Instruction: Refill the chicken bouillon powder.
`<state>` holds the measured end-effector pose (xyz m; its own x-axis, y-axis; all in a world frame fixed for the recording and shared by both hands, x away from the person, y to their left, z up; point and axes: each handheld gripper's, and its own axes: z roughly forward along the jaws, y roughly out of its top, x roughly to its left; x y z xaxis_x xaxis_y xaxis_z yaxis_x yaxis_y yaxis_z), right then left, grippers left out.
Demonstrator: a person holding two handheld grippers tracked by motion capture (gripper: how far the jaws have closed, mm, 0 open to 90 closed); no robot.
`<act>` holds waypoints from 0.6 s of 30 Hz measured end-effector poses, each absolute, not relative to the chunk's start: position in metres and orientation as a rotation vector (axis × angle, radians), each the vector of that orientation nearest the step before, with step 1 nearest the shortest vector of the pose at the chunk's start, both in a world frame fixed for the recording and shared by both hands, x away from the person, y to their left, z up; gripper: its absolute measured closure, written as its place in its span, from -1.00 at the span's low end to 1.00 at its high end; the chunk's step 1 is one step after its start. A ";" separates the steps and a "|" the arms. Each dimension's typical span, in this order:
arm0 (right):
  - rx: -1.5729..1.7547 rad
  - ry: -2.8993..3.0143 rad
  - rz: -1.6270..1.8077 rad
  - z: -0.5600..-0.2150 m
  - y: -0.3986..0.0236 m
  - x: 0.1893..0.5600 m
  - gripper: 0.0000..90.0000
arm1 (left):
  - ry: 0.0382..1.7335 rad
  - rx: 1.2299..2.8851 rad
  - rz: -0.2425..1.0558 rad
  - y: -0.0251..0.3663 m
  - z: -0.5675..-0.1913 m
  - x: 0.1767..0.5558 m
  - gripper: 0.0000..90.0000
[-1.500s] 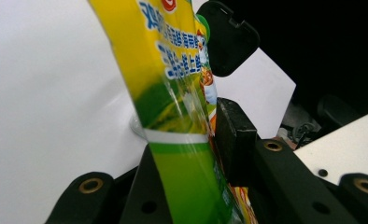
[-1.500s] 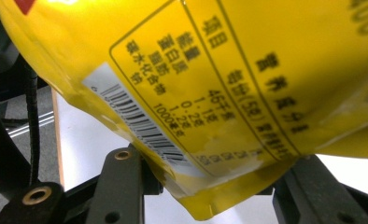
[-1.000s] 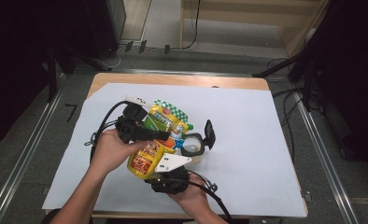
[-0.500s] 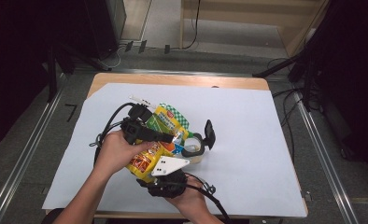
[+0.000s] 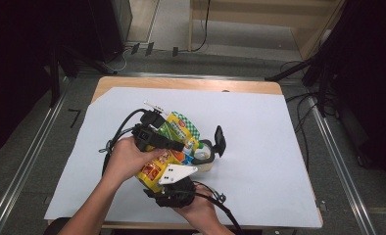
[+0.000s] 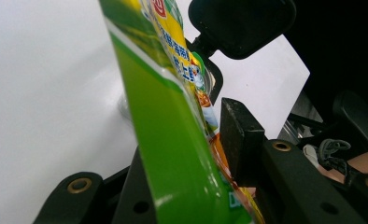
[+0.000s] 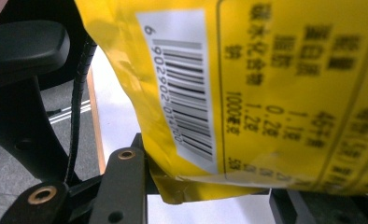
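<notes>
The snack bag [image 5: 169, 147], glossy yellow and green with a white barcode panel, is held above the white sheet [image 5: 259, 147] on the worktop, beside a clear cup [image 5: 204, 152]. Left claw [image 5: 174, 145] pinches its green edge. Right claw [image 5: 179, 169] pinches its yellow end.

the snack pouch [image 5: 174, 147] sits between the left gripper [image 5: 174, 145] behind and the right gripper [image 5: 181, 171] before it, on the paper-covered table [image 5: 259, 147].

A wooden table [image 5: 132, 84] carries a large white sheet [image 5: 259, 127] covering nearly all of its top. Bare wood shows along the far edge.
</notes>
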<state>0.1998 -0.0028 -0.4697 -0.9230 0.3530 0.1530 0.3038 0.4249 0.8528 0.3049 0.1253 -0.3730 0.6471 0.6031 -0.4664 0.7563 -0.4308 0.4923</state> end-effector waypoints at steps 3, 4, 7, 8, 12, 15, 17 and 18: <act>0.604 2.620 1.547 -0.470 -0.002 0.199 0.35 | 1.052 2.187 -0.292 0.123 -0.374 0.305 0.62; 0.606 2.619 1.548 -0.471 -0.002 0.199 0.35 | 1.052 2.190 -0.294 0.122 -0.375 0.305 0.61; 0.621 2.624 1.548 -0.472 -0.001 0.198 0.37 | 1.045 2.203 -0.302 0.119 -0.376 0.305 0.62; 0.628 2.627 1.551 -0.472 -0.001 0.198 0.37 | 1.041 2.209 -0.308 0.118 -0.377 0.306 0.62; 0.629 2.637 1.551 -0.472 -0.002 0.200 0.37 | 1.042 2.206 -0.343 0.118 -0.379 0.310 0.65; 0.620 2.648 1.547 -0.471 -0.002 0.200 0.35 | 1.048 2.212 -0.355 0.118 -0.379 0.313 0.68; 0.618 2.644 1.549 -0.469 -0.003 0.201 0.35 | 1.046 2.219 -0.365 0.117 -0.377 0.315 0.70; 0.621 2.640 1.563 -0.468 -0.003 0.201 0.35 | 1.044 2.229 -0.378 0.116 -0.375 0.316 0.71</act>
<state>0.2005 -0.0031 -0.4677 -0.9211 0.3404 0.1888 0.3293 0.4227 0.8443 0.3162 0.1159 -0.3749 0.6428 0.5818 -0.4983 0.7660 -0.4797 0.4280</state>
